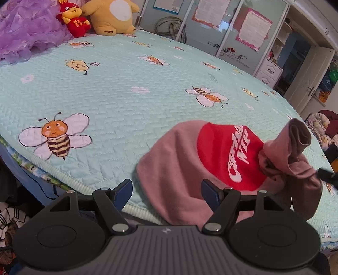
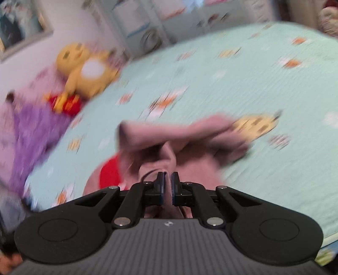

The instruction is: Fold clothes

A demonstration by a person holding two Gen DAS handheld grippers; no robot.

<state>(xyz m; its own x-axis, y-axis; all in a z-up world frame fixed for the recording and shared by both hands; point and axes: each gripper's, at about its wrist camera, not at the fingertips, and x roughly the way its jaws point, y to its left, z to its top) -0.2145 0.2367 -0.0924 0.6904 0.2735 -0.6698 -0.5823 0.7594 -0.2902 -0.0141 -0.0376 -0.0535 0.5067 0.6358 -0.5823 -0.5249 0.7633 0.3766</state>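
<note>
**Pink garment lifted at one end over the bee-print bed**

Far ahead and to the left of our left hand-held gripper (image 1: 166, 191), a purple ruffled fabric (image 1: 25, 27) is heaped at the head of the bed. Beside it sit a red plush toy (image 1: 74, 20) and a yellow plush toy (image 1: 112, 15). The mint quilted bedspread (image 1: 118, 93), printed with bees and flowers, spreads out ahead of us.

Our left hand-held gripper stands wide, its blue-padded fingers (image 1: 123, 193) well apart and holding nothing. The left finger is over the bed's edge. The right finger sits against the near part of the pink garment (image 1: 173, 169), which lies just ahead and to the right of this gripper. Its round red patch (image 1: 224, 156) with white lettering faces up. Further right, one end of the garment rises off the bed in a twisted bunch.

In the right wrist view, which is blurred, our right hand-held gripper (image 2: 168, 186) is narrow, its pads pinching a fold of the pink garment between them. The cloth bunches up directly ahead of the fingers, with a strip of it stretched across the view. The red patch peeks out to the lower left.

We see no containers near either gripper; the cabinets and drawers at the far right of the left view are too distant to tell their contents.
</note>
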